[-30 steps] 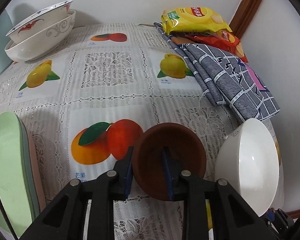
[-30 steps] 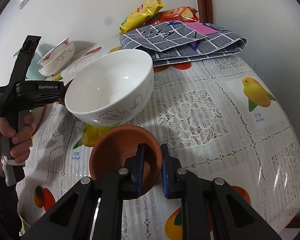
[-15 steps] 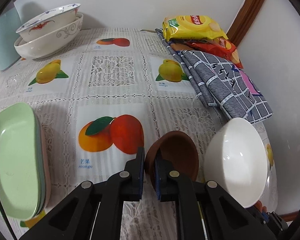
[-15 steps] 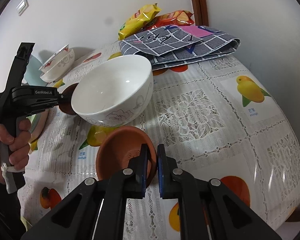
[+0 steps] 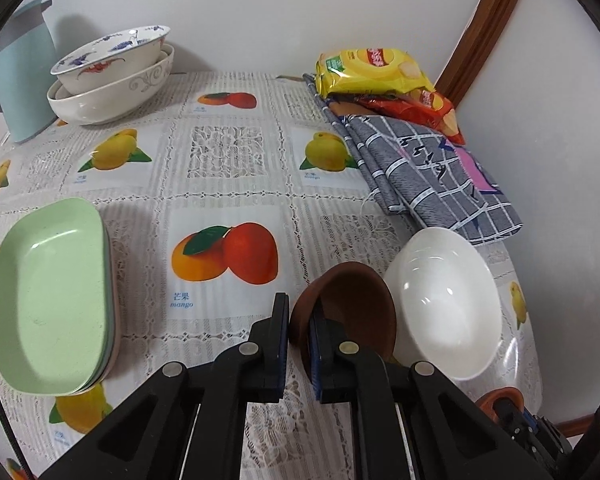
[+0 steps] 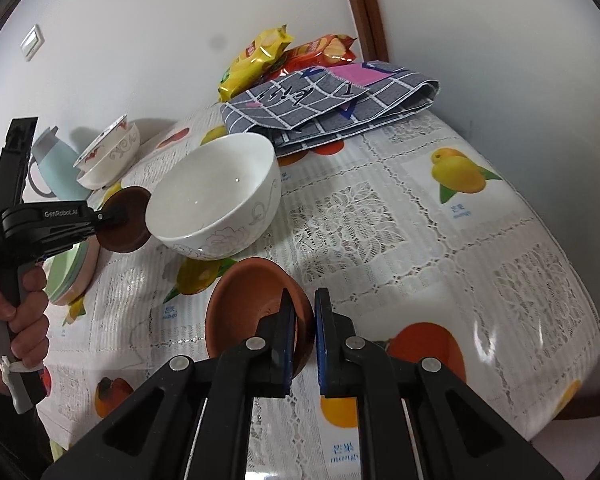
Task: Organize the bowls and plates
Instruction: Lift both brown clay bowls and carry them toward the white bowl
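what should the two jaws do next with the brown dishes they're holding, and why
Probably bring the two together and nest them. The left gripper is shut on the dark brown dish, the right gripper on the terracotta dish, both tilted, with the white bowl between them, so swing around it.

Glossy white bowl (image 5: 444,304), lace-patterned tablecloth (image 5: 228,160)

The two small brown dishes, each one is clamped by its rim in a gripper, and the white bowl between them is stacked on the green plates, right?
Not quite: the white bowl sits on the tablecloth, apart from the green plates, as the left wrist view shows. Both brown dishes are indeed clamped by their rims.
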{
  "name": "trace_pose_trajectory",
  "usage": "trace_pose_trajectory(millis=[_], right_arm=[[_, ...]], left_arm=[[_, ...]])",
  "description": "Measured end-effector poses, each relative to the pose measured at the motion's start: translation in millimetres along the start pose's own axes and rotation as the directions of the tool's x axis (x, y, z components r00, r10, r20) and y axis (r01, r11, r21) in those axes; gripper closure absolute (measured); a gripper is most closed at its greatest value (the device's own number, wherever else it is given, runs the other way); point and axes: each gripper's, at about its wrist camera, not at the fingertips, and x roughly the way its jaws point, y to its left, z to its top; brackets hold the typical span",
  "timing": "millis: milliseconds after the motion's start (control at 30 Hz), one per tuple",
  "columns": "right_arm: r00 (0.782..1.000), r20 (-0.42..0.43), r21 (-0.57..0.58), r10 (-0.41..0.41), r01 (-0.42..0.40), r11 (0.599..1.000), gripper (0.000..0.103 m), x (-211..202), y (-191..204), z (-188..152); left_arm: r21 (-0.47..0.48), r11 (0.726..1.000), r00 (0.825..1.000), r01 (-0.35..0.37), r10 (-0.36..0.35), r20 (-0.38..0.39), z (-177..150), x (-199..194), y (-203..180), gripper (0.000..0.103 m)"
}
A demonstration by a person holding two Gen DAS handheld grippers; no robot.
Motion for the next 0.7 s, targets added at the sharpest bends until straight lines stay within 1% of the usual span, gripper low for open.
trace_pose_trajectory(millis=[200, 400, 533, 700], right_arm=[[1.0, 0.025, 0.022, -0.01, 0.009, 1.0, 0.094, -20.2, 3.8, 0.6], [0.998, 0.054, 0.034, -0.013, 0.011, 0.999, 0.094, -45.4, 18.8, 2.1], [0.998, 0.062, 0.08, -0.013, 0.008, 0.997, 0.094, -63.7, 25.4, 4.2], [0.996, 0.094, 0.115, -0.007, -0.004, 0.993, 0.094, -85.9, 35.3, 7.2]], left_arm=[[0.003, 1.0, 0.999, 0.03, -0.03, 0.021, -8.6, -26.2, 5.7, 0.094], [0.001, 0.999, 0.998, 0.054, -0.054, 0.042, -18.5, -56.9, 17.8, 0.094], [0.013, 0.998, 0.997, 0.062, -0.063, 0.055, -23.4, -80.4, 26.3, 0.094], [0.038, 0.997, 0.994, 0.061, -0.064, 0.085, -25.6, -110.0, 35.8, 0.094]])
